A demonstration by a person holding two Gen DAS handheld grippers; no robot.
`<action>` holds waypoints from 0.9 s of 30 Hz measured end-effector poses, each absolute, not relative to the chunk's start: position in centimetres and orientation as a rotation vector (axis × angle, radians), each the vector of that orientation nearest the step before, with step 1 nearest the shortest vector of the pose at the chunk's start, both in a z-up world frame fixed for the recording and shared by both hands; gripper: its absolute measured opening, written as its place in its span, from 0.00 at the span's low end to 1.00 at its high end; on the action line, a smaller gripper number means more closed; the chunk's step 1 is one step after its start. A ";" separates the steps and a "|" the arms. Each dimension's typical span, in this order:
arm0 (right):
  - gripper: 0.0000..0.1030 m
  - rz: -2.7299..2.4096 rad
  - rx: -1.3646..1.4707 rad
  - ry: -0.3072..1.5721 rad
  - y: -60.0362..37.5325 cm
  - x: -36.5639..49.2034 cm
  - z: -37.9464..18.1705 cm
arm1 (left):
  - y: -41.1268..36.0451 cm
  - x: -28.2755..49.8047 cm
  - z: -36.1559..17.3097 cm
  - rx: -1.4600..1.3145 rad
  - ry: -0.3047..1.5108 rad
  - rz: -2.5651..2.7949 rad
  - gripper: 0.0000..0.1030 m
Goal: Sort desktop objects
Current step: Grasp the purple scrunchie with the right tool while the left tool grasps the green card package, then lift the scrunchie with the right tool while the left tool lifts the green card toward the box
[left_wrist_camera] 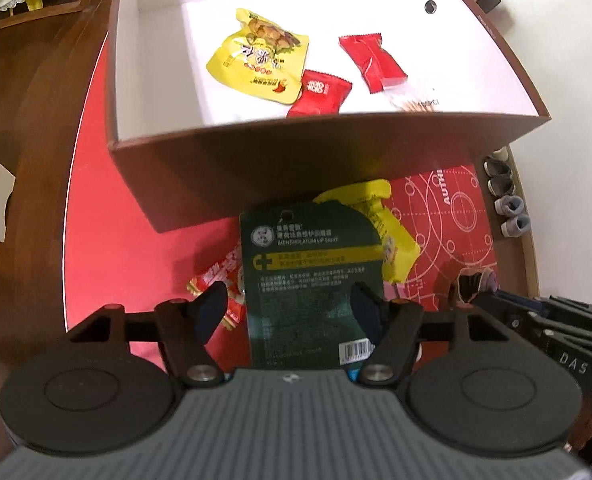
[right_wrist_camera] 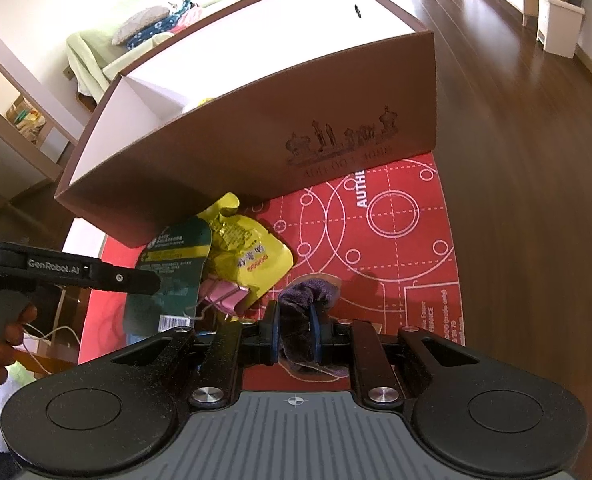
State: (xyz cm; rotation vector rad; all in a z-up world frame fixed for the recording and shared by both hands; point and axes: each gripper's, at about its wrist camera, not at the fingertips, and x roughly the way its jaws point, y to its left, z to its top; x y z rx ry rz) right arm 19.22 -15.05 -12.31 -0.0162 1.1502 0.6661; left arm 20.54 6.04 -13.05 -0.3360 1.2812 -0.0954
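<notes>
1. Wood-floored room; the red surface (right_wrist_camera: 396, 240) carries white circle and grid markings, and a brown box (left_wrist_camera: 256, 168) with a white inside stands on it.
2. Box contents, seen from the left wrist: a yellow snack pouch (left_wrist_camera: 256, 60), a red candy wrapper (left_wrist_camera: 372, 60) and a second red packet (left_wrist_camera: 320, 94) touching the pouch's corner. A clear packet of thin sticks (left_wrist_camera: 412, 100) lies at the near wall, blurred.
3. Left tongs (left_wrist_camera: 290, 310) point steeply down over a dark green lip-balm card (left_wrist_camera: 308, 272) lying on the red surface just in front of the box.
4. Their jaws stand partly apart, with the card between the blue pads (left_wrist_camera: 212, 308). The right pad sits at the card's edge, the left pad is clear of it; no grip visible.
5. Second yellow pouch (right_wrist_camera: 252, 256) lies partly under the card's top right corner, against the box wall.
6. Red-and-orange snack wrapper (left_wrist_camera: 224, 280) lies left of the card, partly behind the left pad.
7. Right tongs (right_wrist_camera: 294, 332) are closed on a purple fuzzy fabric item (right_wrist_camera: 304, 300), pinched between the blue pads, over the patterned area.
8. Pink binder clip (right_wrist_camera: 226, 294) lies between the card and the purple item, touching the yellow pouch.
9. Person's hand (right_wrist_camera: 0, 344) shows at the left edge of the right wrist view, holding the left tool's handle.
</notes>
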 end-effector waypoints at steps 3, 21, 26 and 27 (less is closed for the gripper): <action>0.14 0.677 -0.024 1.157 -14.9 18.9 -12.4 | 6.7 20.2 -13.3 -0.374 1.294 -0.103 0.49; 0.14 0.667 -0.031 1.176 -14.9 18.2 -12.6 | 9.3 17.5 -15.4 -0.650 1.331 -0.233 0.10; 0.14 0.669 -0.034 1.178 -14.8 18.3 -12.6 | 9.7 16.5 -13.7 -0.660 1.271 -0.314 0.01; 0.14 0.670 -0.037 1.179 -14.8 18.3 -12.6 | 9.8 16.2 -13.3 -0.658 1.263 -0.327 0.00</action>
